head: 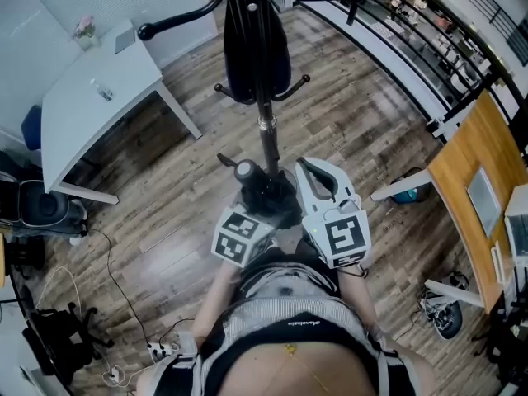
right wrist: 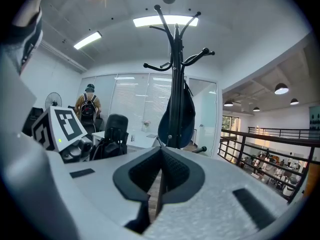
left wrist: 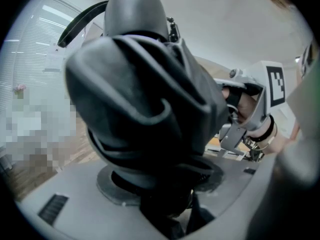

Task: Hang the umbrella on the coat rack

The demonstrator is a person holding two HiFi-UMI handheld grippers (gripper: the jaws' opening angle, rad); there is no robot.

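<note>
Head view: left gripper [head: 257, 203] is clamped on the folded black umbrella [head: 266, 190], held in front of the body, short of the coat rack [head: 266, 130] and below its hooks. Left gripper view agrees: jaws stand wide but are closed round the bundled canopy, with the rounded handle end [left wrist: 135, 11] pointing up and away. Right gripper [head: 308, 170] sits just beside the umbrella, not touching it as far as I can see. Right gripper view shows its jaws nearly together with nothing between them.

Rack: a dark bag [right wrist: 177, 116] already hangs against the pole on my side, so I'd skip that spot. The upper hook [right wrist: 206, 51] at right looks free, and so does a low peg [head: 302, 79].

Step in hand, my read: carry and lift toward a free hook. To do it well I'd raise the left gripper without easing the squeeze, since the fabric is soft and could slide.

I can't make out a strap or loop. If there is one near the handle end, I'd spread it with the empty right gripper and drop it over the hook tip before the left lets go.

Risk: knocking the bag or rocking the rack.
</note>
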